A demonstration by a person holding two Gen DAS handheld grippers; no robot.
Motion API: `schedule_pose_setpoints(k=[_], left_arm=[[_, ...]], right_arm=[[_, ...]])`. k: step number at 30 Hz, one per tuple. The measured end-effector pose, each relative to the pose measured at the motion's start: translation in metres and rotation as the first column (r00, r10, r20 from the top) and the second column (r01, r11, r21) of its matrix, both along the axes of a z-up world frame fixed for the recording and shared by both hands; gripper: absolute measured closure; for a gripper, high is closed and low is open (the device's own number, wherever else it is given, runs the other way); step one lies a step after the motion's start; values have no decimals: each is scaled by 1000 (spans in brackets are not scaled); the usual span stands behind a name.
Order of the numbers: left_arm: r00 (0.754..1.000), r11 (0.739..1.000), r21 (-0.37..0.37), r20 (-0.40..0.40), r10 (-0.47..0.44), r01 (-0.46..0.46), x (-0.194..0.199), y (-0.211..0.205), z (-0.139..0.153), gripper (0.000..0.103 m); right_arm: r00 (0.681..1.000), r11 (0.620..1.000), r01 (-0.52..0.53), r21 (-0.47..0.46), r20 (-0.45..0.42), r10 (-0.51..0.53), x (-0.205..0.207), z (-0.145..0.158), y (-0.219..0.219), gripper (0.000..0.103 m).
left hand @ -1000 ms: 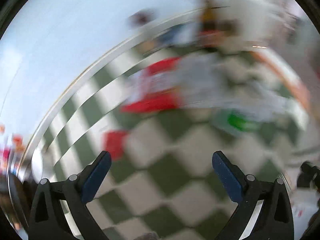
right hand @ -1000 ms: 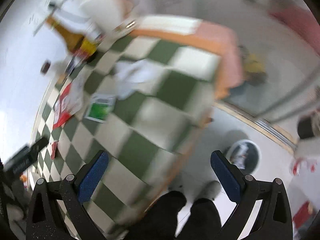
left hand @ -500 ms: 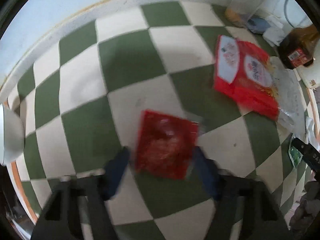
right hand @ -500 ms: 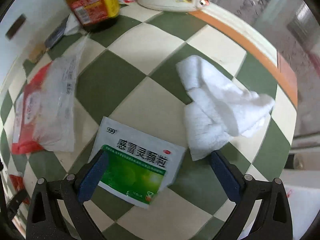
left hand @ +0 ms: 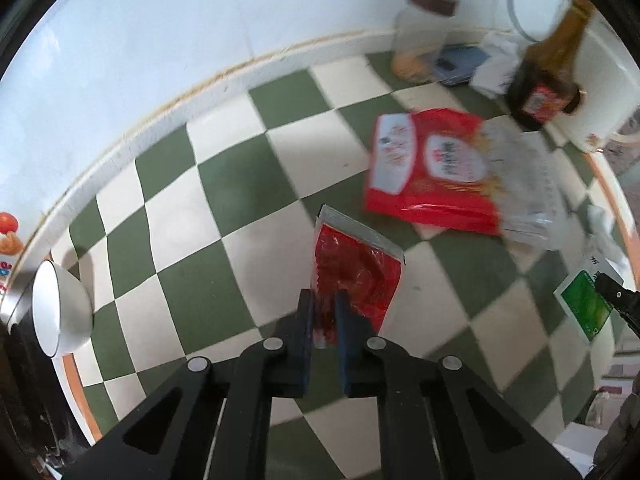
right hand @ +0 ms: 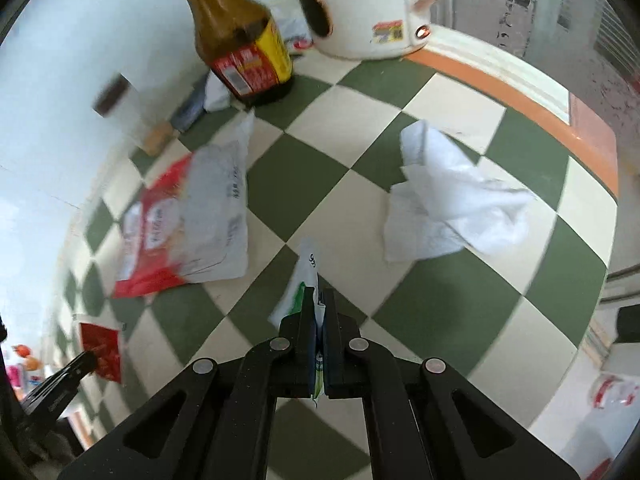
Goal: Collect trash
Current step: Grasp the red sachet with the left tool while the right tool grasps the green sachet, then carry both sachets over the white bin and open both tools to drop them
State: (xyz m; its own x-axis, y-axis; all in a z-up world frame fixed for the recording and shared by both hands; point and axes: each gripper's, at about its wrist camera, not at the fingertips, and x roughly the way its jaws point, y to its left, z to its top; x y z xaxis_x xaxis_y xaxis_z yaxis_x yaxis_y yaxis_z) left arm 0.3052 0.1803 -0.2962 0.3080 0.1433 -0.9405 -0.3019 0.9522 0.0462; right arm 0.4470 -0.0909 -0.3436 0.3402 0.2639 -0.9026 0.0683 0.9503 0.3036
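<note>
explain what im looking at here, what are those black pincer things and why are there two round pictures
Each round picture comes from a fisheye camera on a handheld gripper; a person holds one in each hand, no robot arm. The left gripper is shut on a small red packet. The right gripper is shut on a green and white sachet. Both work over a green and white checkered table. Still lying there: a large red snack bag under a clear plastic bag, and a crumpled white tissue. A brown bottle, a white kettle and a white bowl also stand there.
</note>
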Motion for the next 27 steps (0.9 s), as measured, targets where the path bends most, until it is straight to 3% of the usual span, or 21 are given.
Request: schedule_pose_setpoints(k=[9, 16, 19, 21, 24, 27], left_arm=[[988, 991, -38, 93, -126, 130, 10, -68, 60, 96], [937, 944, -47, 148, -317, 327, 24, -172, 87, 96], [892, 897, -53, 152, -426, 438, 22, -232, 93, 96], [848, 851, -60, 147, -509, 521, 18, -280, 90, 96], [773, 771, -75, 127, -621, 632, 10, -352, 78, 96], [683, 676, -99, 92, -724, 730, -5, -430, 53, 96]], right_arm=[[996, 994, 35, 107, 72, -43, -52, 52, -65, 102], [974, 976, 157, 150, 137, -178, -104, 83, -149, 102], [946, 951, 263, 164, 149, -288, -140, 90, -208, 102], [920, 926, 339, 166, 148, -363, -168, 90, -247, 102], [868, 874, 459, 158, 127, -479, -214, 78, -308, 102], [811, 813, 565, 140, 92, -578, -259, 56, -358, 102]])
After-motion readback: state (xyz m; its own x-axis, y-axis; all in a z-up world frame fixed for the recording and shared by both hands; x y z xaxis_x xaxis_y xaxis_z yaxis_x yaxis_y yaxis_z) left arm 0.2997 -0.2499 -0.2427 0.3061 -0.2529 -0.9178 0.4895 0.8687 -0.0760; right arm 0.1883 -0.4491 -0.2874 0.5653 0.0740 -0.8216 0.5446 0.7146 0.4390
